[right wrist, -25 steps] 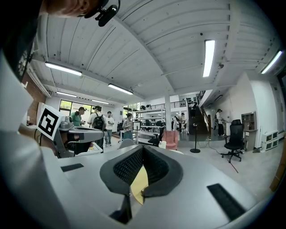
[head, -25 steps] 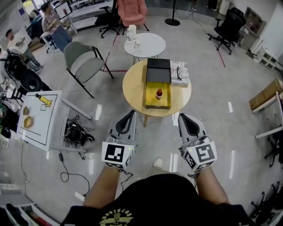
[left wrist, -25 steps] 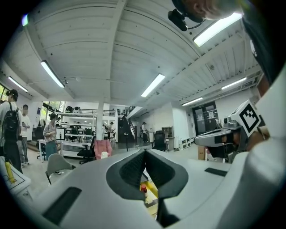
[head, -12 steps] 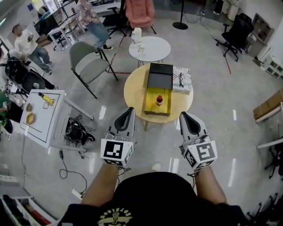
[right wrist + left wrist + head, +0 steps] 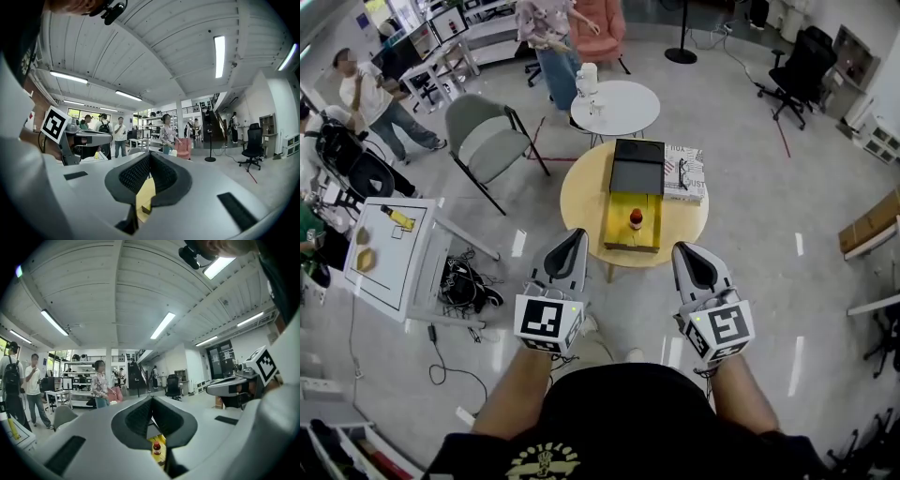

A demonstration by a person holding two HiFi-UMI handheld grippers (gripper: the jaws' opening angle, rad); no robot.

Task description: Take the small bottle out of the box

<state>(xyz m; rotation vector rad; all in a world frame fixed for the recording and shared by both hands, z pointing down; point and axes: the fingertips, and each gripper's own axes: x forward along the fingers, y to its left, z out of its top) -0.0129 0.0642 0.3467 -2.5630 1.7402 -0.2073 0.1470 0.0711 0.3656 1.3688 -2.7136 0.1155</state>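
Grey claws first: left gripper point(image 5: 577, 238) and right gripper point(image 5: 683, 251) are both clenched, pads together, nothing between them; each gripper's own view confirms it. Both hang short of the yellow box point(image 5: 617, 239), off the near edge of the round wooden table point(image 5: 581, 192) it sits on. The left one is off the box's near-left corner, the right one out past its near-right corner. No contact with anything.

Progress, as I read it: nothing done yet. The small bottle point(image 5: 636, 220), red cap, stands upright inside the box, roughly mid-box, well apart from both claws. In the left gripper view it shows just under the closed jaw line, so that claw looks roughly aimed at it; the right one sees only yellow box. Black lid point(image 5: 637, 167) lies flat at the box's far end, so the box is open.

Left to do: open a claw, reach in, grip the bottle, lift it clear of the box.
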